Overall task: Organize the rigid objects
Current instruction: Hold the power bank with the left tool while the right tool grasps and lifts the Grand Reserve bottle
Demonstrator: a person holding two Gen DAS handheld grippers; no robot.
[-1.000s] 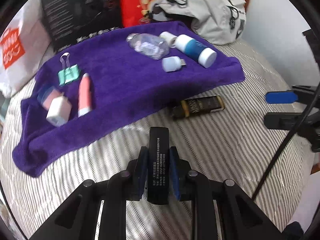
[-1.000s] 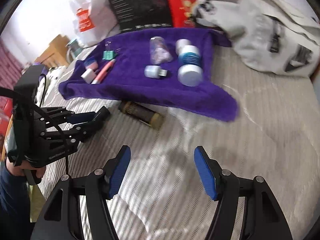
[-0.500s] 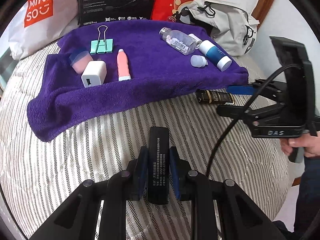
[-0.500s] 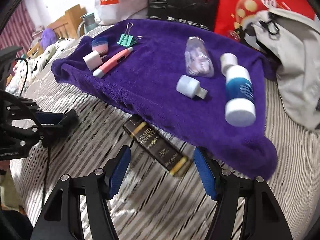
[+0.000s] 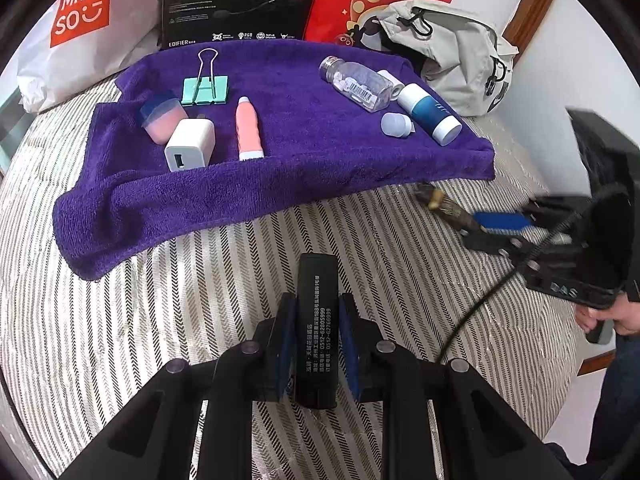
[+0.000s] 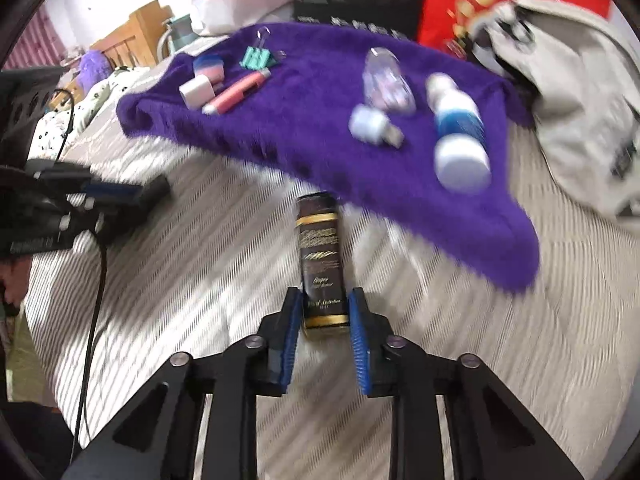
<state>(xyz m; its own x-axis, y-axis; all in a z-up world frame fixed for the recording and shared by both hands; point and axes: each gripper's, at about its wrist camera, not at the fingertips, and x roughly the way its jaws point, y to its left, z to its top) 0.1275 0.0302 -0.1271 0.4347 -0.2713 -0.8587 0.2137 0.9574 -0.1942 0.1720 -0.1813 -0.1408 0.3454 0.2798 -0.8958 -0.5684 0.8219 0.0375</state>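
Left gripper (image 5: 314,334) clamps a black box (image 5: 317,320) at lower centre; right gripper (image 6: 322,330), jaws straddling a dark gold-banded tube (image 6: 321,264) mid-frame, contact unclear, could snag the purple towel (image 6: 320,140) overlapping the tube's far end

The right tool (image 6: 323,312) straddles a dark gold-banded bottle (image 6: 321,264) lying on the striped bed (image 6: 224,264), just below the purple towel (image 6: 320,120).

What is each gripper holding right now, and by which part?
Left gripper clamps a black box by its long sides. Right gripper brackets the near end of a dark bottle; contact unclear.
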